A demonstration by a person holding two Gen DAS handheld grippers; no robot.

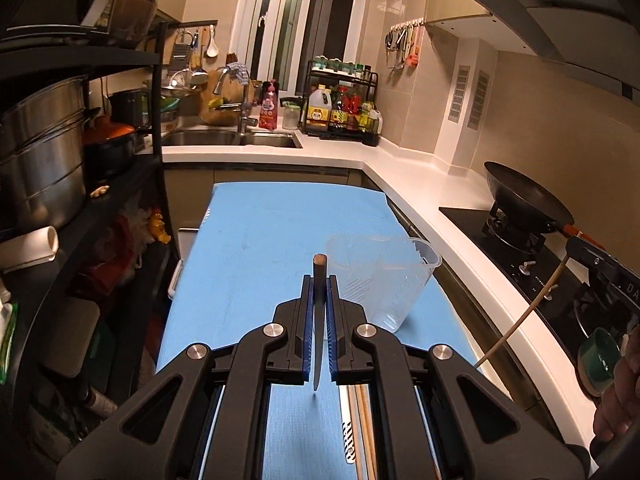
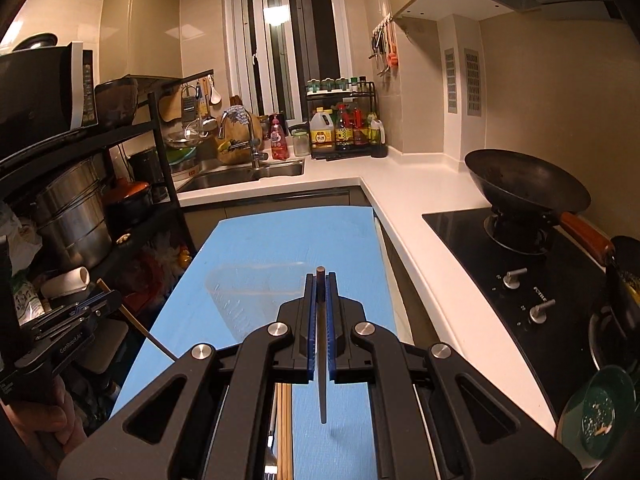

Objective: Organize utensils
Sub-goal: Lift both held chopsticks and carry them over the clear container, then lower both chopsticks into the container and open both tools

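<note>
In the left wrist view my left gripper (image 1: 320,280) is shut on a brown chopstick (image 1: 318,340), seen nearly end-on, above the blue table (image 1: 256,248). A clear plastic measuring jug (image 1: 380,280) stands just ahead and to its right. In the right wrist view my right gripper (image 2: 320,278) is shut on a second chopstick (image 2: 322,380), with the jug (image 2: 248,296) ahead and to the left. Each view shows the other gripper at its side with its stick slanting down: the right gripper (image 1: 576,246) with its chopstick (image 1: 520,316), the left gripper (image 2: 108,300) with its chopstick (image 2: 148,334).
More chopsticks (image 1: 366,432) and a silver utensil handle (image 1: 348,440) lie on the table under the grippers. A black shelf (image 1: 156,120) with pots stands left. The white counter (image 1: 420,184) runs right, with a wok (image 2: 528,184) on the hob, a sink (image 1: 232,138) behind and a green bowl (image 2: 596,412).
</note>
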